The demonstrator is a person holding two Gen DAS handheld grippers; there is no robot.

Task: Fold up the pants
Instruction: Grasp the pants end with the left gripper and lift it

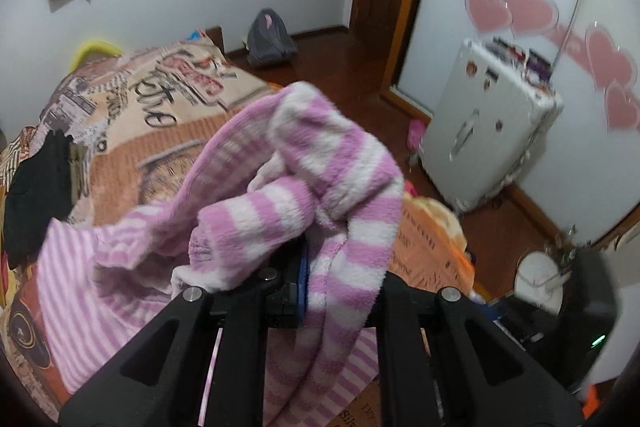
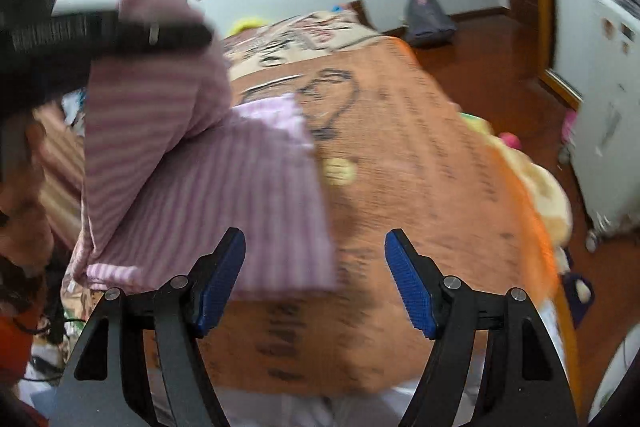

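Clamping a bunched end of the pink-and-white striped pants [image 1: 288, 187], the left gripper [image 1: 300, 279] lifts it above the bed [image 1: 168, 131]; the remainder lies lengthwise toward the camera. The right gripper [image 2: 316, 279] hovers wide, empty.

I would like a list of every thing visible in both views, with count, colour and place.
pants: one, pink and white stripes, partly lifted, partly on the bed
blanket: one, orange with print, over the bed
black garment: one, at the bed's left edge
backpack: one, grey, on the floor by the wall
suitcase: one, white, standing by the sliding door
heart stickers: several, pink, on the door
left gripper: black, shut on the pants
right gripper: black with blue pads, open above the blanket
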